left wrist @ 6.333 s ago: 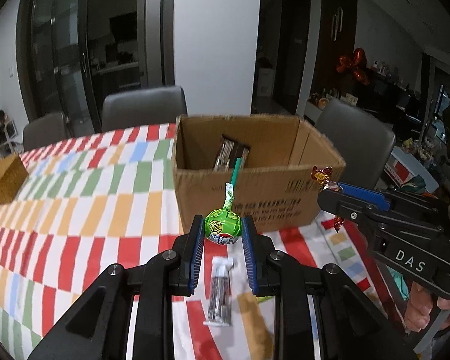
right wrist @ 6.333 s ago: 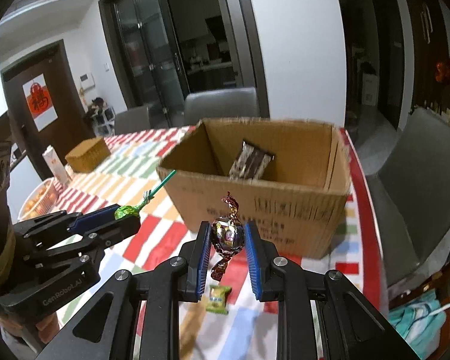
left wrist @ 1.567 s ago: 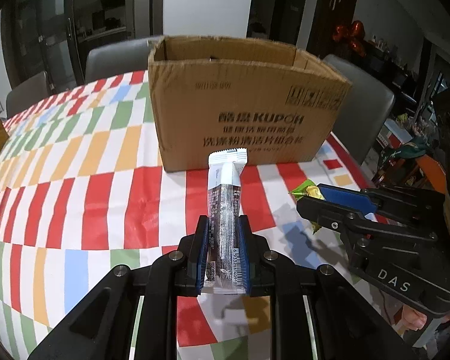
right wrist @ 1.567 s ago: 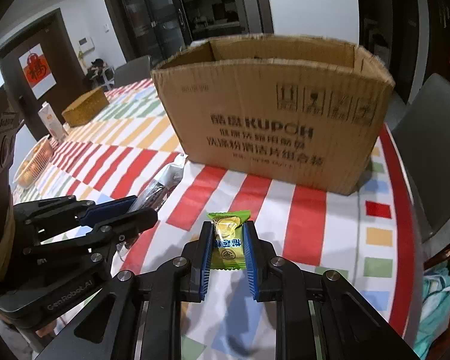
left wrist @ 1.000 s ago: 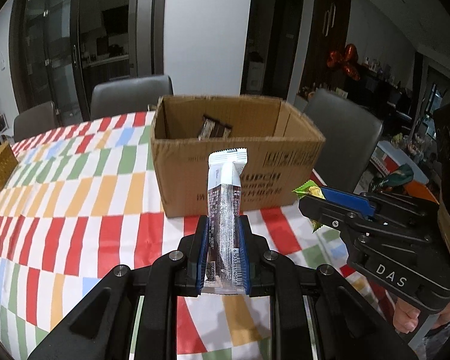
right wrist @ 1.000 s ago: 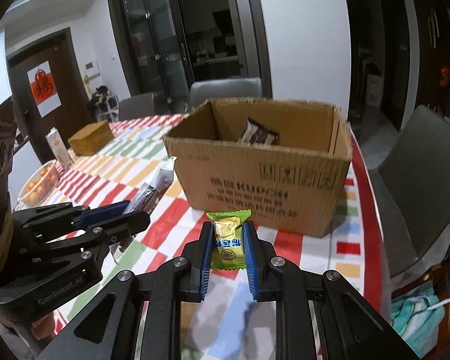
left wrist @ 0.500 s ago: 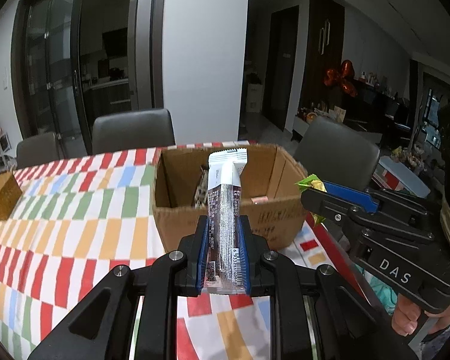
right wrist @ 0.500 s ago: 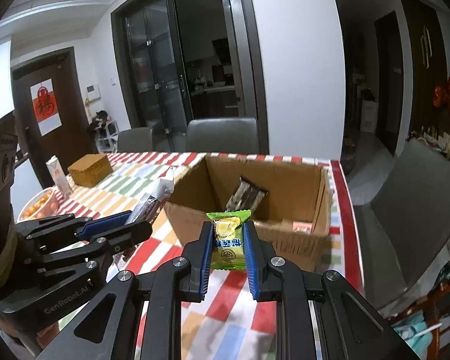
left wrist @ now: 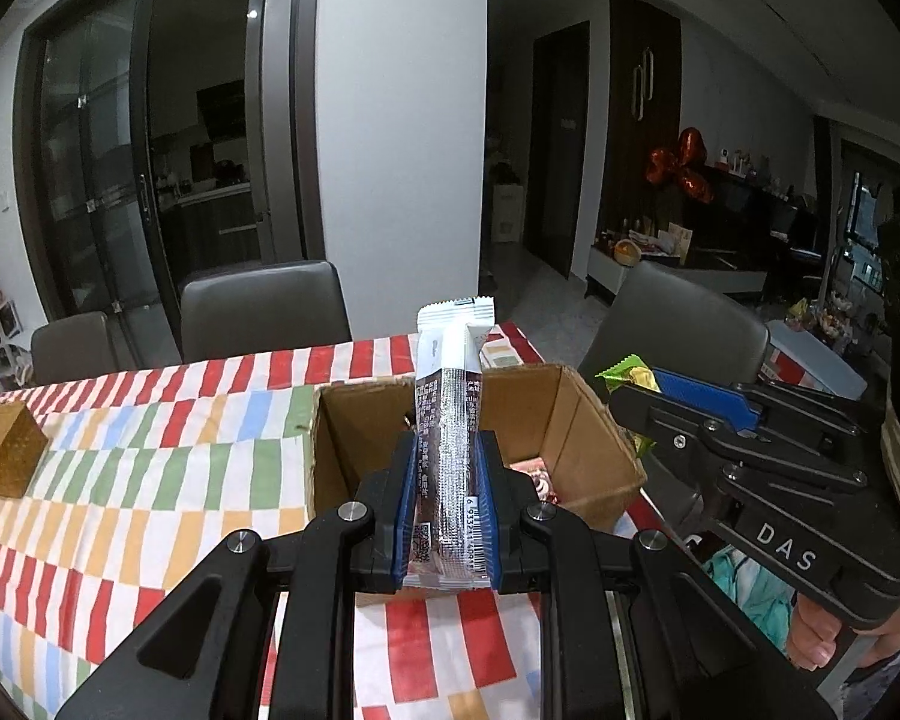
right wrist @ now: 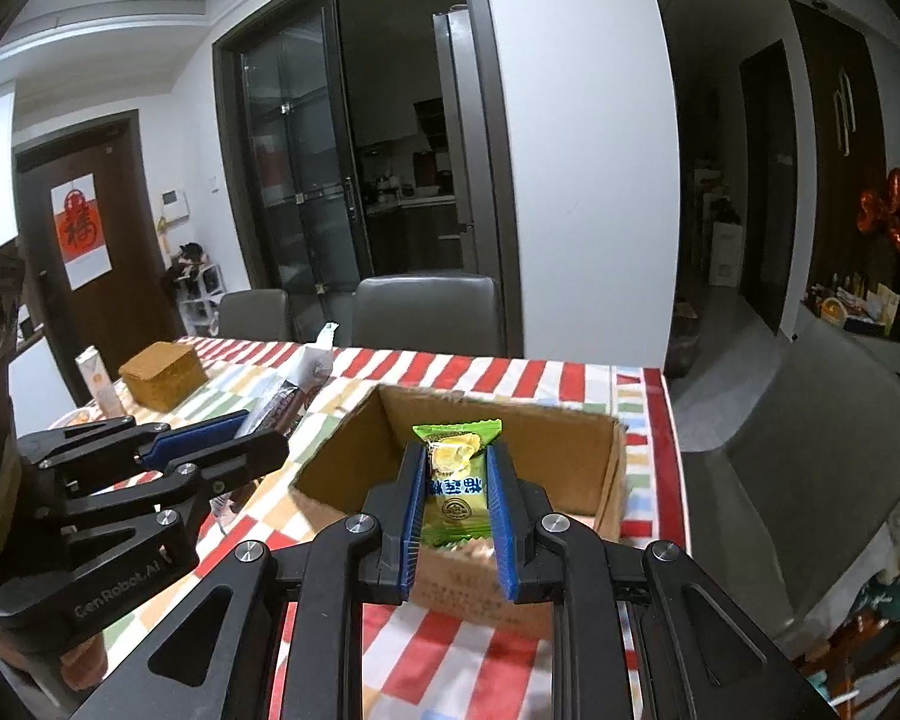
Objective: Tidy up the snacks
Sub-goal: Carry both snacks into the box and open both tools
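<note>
My left gripper (left wrist: 447, 456) is shut on a long white and dark snack bar (left wrist: 453, 396), held upright above the near side of the open cardboard box (left wrist: 594, 438). My right gripper (right wrist: 455, 468) is shut on a small green candy packet (right wrist: 455, 480), held above the near wall of the same box (right wrist: 606, 450). Red snack wrappers (left wrist: 531, 474) lie inside the box. The right gripper also shows in the left wrist view (left wrist: 636, 387), with the green packet (left wrist: 627, 373) in it. The left gripper also shows in the right wrist view (right wrist: 258, 432), holding the bar (right wrist: 294, 387).
The box stands on a table with a striped, multicoloured cloth (left wrist: 150, 468) near its right edge. A brown block (left wrist: 6, 450) and a small carton (right wrist: 97, 387) stand at the far left. Grey chairs (left wrist: 264, 309) stand behind the table and to its right (right wrist: 822, 438).
Both grippers have risen and moved forward with their snacks, from in front of the box to above its opening. The box's inside has come into view.
</note>
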Demonstrator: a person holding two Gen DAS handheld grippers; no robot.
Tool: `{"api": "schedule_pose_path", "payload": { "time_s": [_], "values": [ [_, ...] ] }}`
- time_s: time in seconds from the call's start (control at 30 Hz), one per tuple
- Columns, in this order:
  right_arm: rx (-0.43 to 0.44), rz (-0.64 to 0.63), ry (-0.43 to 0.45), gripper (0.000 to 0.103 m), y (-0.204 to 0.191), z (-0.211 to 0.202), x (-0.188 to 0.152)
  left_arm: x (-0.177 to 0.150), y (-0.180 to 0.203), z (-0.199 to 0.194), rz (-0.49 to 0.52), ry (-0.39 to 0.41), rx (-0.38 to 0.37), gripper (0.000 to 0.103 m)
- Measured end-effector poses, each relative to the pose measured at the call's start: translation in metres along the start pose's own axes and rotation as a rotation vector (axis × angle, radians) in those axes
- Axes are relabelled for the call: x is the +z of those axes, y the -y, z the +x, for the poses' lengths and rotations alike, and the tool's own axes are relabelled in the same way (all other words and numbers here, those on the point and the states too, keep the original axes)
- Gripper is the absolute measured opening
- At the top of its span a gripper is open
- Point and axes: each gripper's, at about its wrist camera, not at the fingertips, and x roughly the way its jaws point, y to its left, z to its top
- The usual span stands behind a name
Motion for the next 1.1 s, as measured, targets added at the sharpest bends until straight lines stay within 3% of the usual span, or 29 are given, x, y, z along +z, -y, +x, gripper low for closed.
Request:
{"api": "schedule_pose_path", "payload": {
  "time_s": [0.33, 0.67, 0.73, 0.77, 0.87, 1.1],
  "values": [
    [-0.039, 0.004, -0.072, 0.021, 0.02, 0.037, 0.014, 0.019, -0.007, 0.054, 0.02, -0.089, 0.011, 0.019],
    [-0.065, 0.025, -0.192, 0.021, 0.038, 0.087, 0.011, 0.013, -0.015, 0.108, 0.001, -0.22, 0.025, 0.02],
    [-0.06, 0.042, -0.217, 0.022, 0.041, 0.094, 0.008, 0.011, -0.012, 0.108, 0.012, -0.212, 0.044, 0.023],
    [-0.057, 0.051, -0.226, 0.022, 0.043, 0.096, 0.007, 0.01, -0.011, 0.106, 0.018, -0.207, 0.058, 0.029],
    [-0.06, 0.084, -0.244, 0.04, 0.048, 0.097, 0.003, 0.008, -0.01, 0.097, 0.023, -0.186, 0.085, 0.032],
    [-0.08, 0.06, -0.191, 0.041, 0.04, 0.069, -0.005, 0.001, -0.007, 0.063, 0.023, -0.111, 0.137, 0.046]
  ]
}}
